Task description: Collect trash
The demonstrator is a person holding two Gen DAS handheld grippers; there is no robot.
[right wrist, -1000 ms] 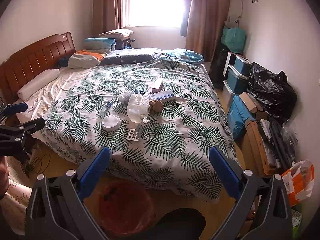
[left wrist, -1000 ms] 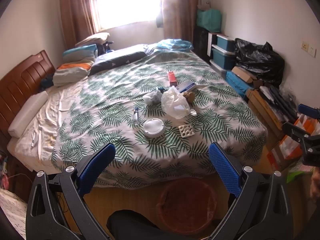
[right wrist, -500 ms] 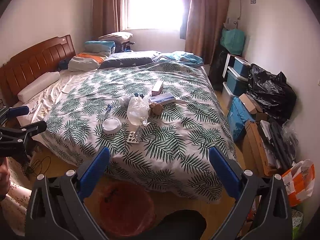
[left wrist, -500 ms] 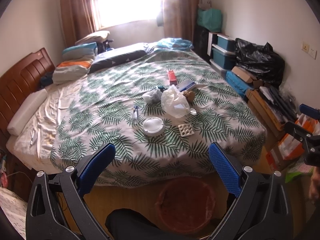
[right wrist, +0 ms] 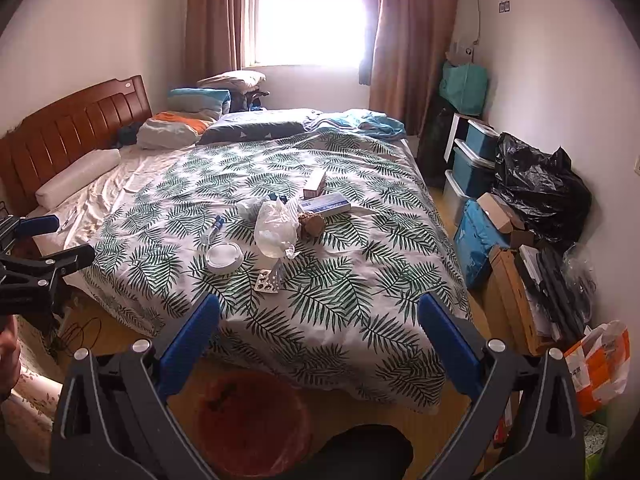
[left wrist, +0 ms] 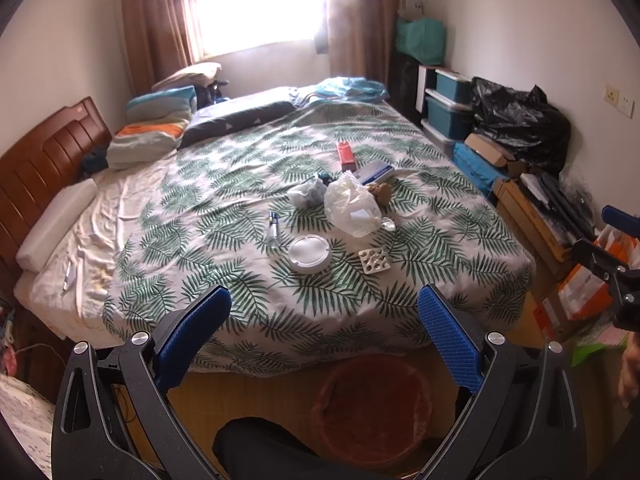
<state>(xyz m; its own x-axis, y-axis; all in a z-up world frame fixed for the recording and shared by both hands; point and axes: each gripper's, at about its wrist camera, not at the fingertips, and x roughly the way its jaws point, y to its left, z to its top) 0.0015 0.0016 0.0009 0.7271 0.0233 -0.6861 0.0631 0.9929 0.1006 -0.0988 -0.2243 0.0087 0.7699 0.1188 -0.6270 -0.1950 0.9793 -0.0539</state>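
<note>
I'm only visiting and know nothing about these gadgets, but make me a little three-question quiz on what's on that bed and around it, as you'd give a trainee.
1. True or false: the left gripper and the right gripper are both open and hold nothing.
2. Which lies nearest the foot edge of the bed? A) red box B) blister pack C) white plastic bag
3. Fill in: the red bin stands on the ____ at the foot of the bed.

Key: 1 true; 2 B; 3 floor.
</note>
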